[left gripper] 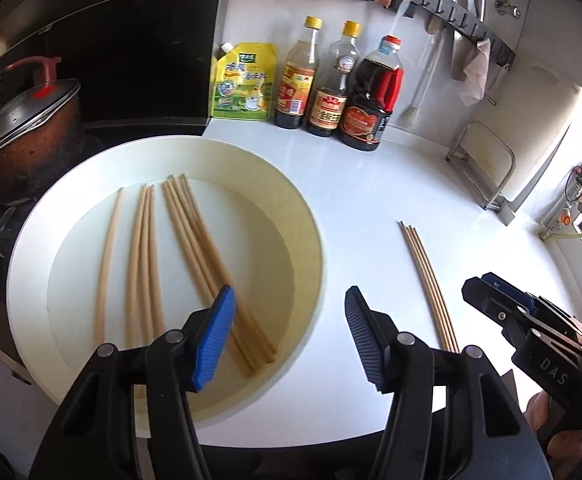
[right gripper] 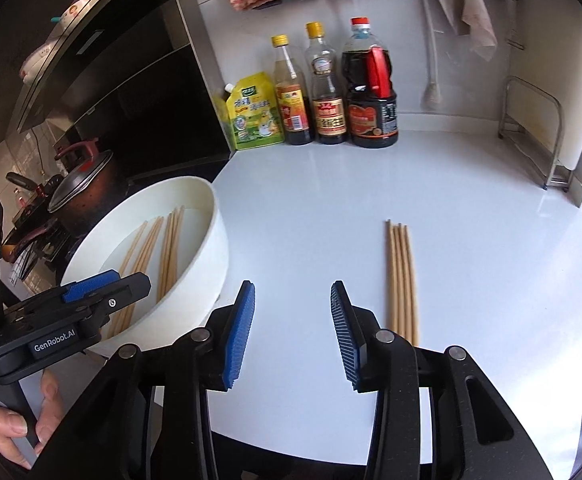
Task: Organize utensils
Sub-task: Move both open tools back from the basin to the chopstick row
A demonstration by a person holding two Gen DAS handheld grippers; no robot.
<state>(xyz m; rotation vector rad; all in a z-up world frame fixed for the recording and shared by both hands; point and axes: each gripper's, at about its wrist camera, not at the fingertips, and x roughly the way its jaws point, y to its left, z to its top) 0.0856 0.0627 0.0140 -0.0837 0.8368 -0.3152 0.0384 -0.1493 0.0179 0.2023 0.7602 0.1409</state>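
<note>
A wide white basin (left gripper: 31, 240) (right gripper: 219, 240) on the counter holds several loose wooden chopsticks (left gripper: 195, 240) (right gripper: 169, 252). To its right, several more chopsticks (left gripper: 427, 280) (right gripper: 401, 276) lie side by side on the white counter. My left gripper (left gripper: 289, 312) hovers open over the basin's right rim, with nothing between its blue pads. My right gripper (right gripper: 293, 304) is open above bare counter, just left of the laid-out chopsticks, and holds nothing. Each gripper shows in the other's view: the right gripper (left gripper: 503, 300) at the right edge, the left gripper (right gripper: 103, 288) over the basin.
Sauce bottles (left gripper: 327, 84) (right gripper: 331, 88) and a yellow pouch (left gripper: 243, 80) (right gripper: 253, 116) stand by the back wall. A lidded pot (left gripper: 23, 128) (right gripper: 83, 184) sits on the stove left of the basin. A metal rack (left gripper: 483, 160) (right gripper: 531, 136) stands far right. A hand (right gripper: 15, 432) grips the left tool.
</note>
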